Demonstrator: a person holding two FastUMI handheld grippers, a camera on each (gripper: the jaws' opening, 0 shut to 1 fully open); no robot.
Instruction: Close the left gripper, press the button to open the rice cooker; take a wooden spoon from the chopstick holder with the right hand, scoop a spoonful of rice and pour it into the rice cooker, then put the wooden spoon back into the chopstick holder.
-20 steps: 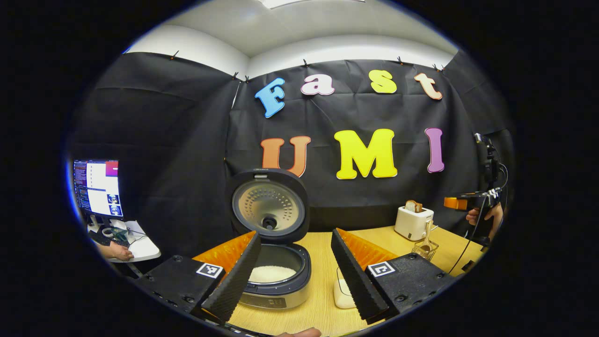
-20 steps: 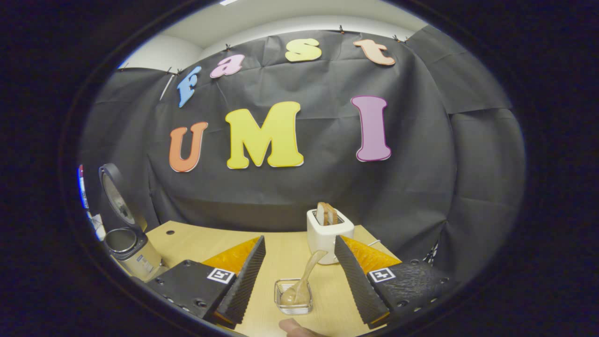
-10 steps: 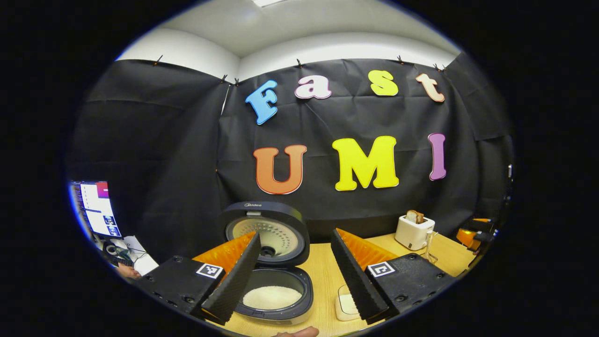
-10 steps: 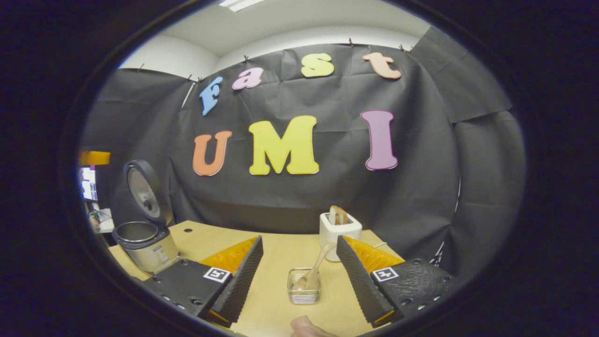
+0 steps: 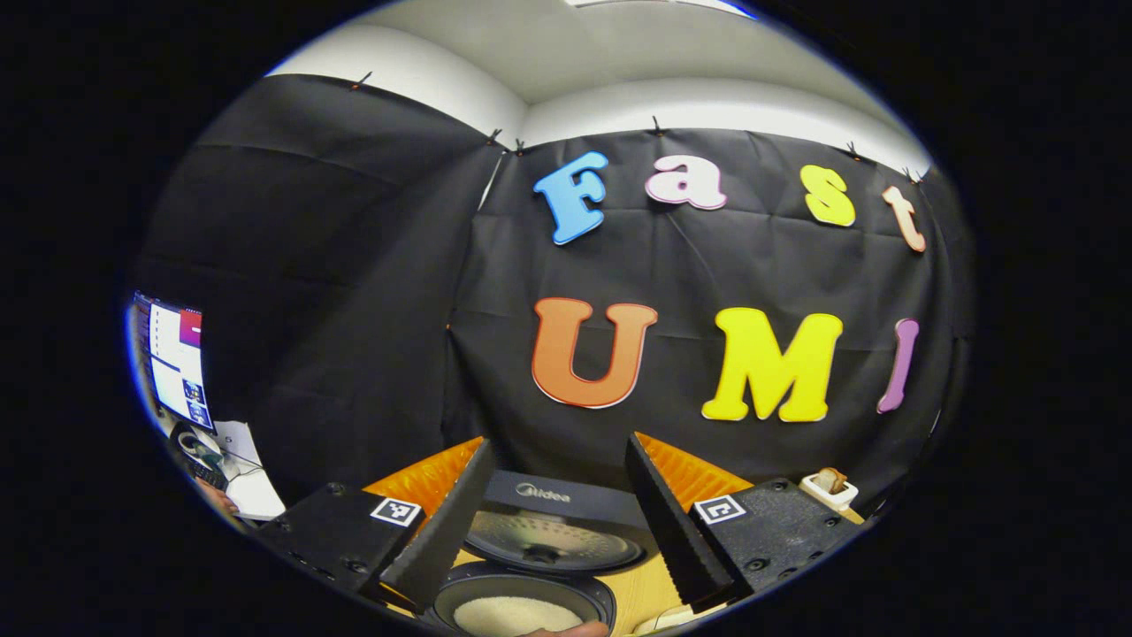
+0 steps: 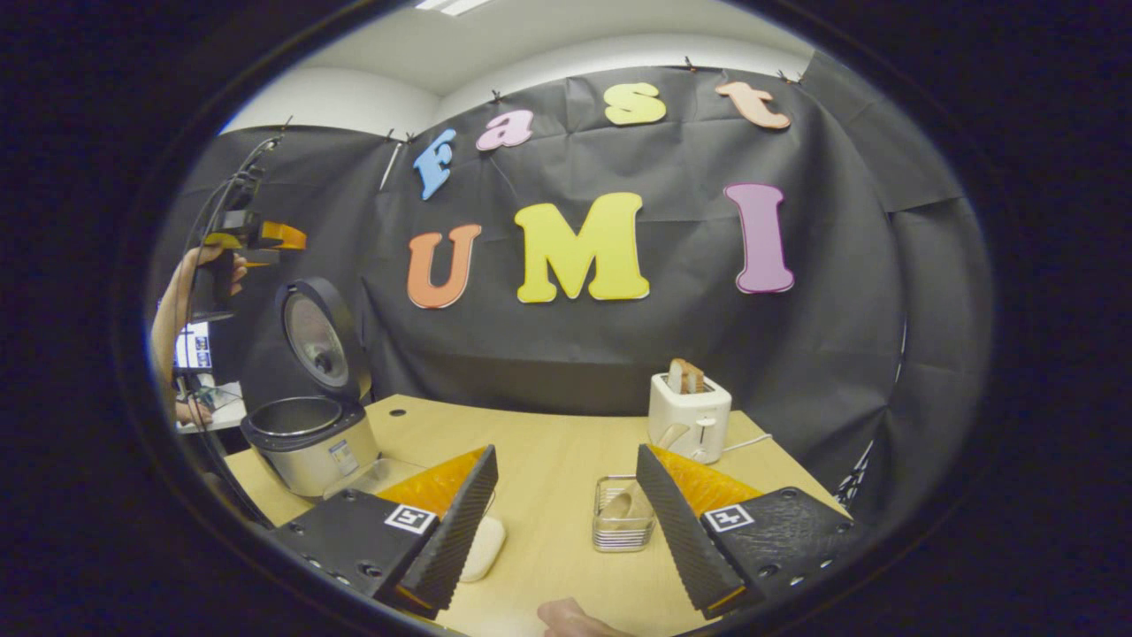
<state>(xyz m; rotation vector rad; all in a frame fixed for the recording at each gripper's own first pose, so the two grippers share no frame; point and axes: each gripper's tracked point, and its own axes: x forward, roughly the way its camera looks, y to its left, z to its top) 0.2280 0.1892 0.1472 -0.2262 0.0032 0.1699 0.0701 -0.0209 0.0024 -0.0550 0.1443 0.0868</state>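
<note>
- Wooden surface (image 6: 548, 460) runs under everything I see in the right gripper view.
- At the far left of that view, my left hand-held gripper (image 6: 265, 237) hangs high above the rice cooker (image 6: 309, 438), gripped by a hand (image 6: 217, 265); from there I cannot tell its jaw state.
- In the left gripper view its fingers stand spread, empty, over the cooker's raised lid (image 5: 553, 535) and the white rice (image 5: 513, 615) in the pot.
- A white container (image 6: 482, 548) of rice sits just right of the cooker, partly behind my right finger.
- My right hand-held gripper (image 6: 566, 531) is spread wide, pinching nothing.
- The chopstick holder (image 6: 623, 526) sits between its fingers, nearer the right one, with the wooden spoon (image 6: 641, 482) leaning inside.
- A white toaster (image 6: 690, 416) with bread stands behind the holder.
</note>
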